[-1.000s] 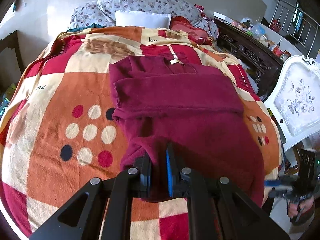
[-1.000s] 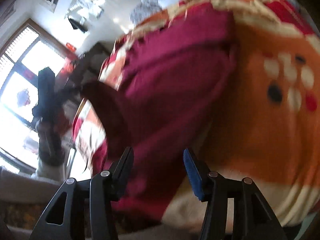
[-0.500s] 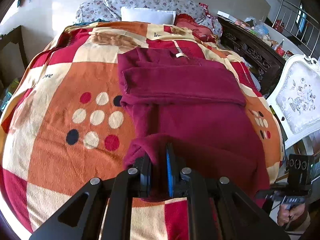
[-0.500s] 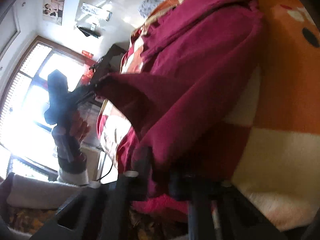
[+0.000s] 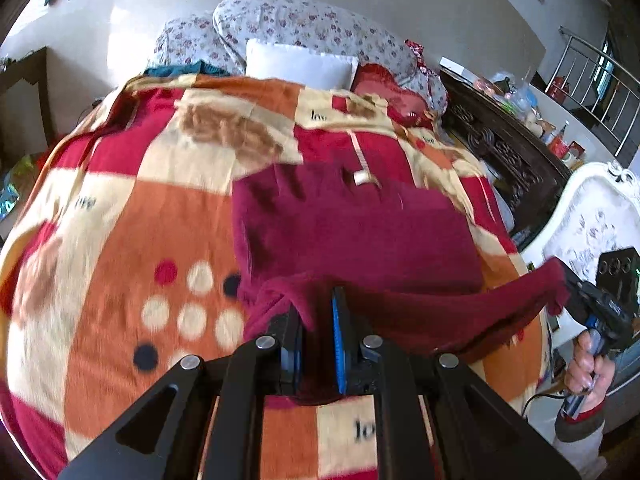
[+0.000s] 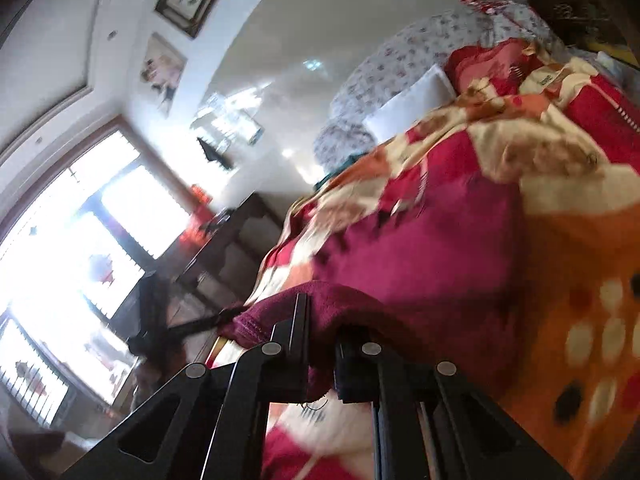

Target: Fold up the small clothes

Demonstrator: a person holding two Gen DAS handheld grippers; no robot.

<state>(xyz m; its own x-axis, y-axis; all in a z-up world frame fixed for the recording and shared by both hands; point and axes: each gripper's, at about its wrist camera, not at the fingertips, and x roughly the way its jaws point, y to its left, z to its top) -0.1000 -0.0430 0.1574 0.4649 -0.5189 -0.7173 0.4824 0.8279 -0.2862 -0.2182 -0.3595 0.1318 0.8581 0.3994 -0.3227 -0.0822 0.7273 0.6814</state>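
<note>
A maroon garment lies on the patterned blanket, its sleeves folded across the body and a white label near the collar. My left gripper is shut on the garment's near left hem corner and holds it raised. My right gripper is shut on the near right hem corner; it also shows in the left wrist view at the right, gripping the stretched hem. The hem hangs lifted between the two grippers above the garment's lower half.
Floral pillows and a white pillow lie at the bed's head. A dark carved wooden board and a white ornate chair stand right of the bed. A bright window is on the far side.
My right gripper closed on the hem's right corner. Both grippers have lifted the hem and carried it forward over the garment toward the collar.
</note>
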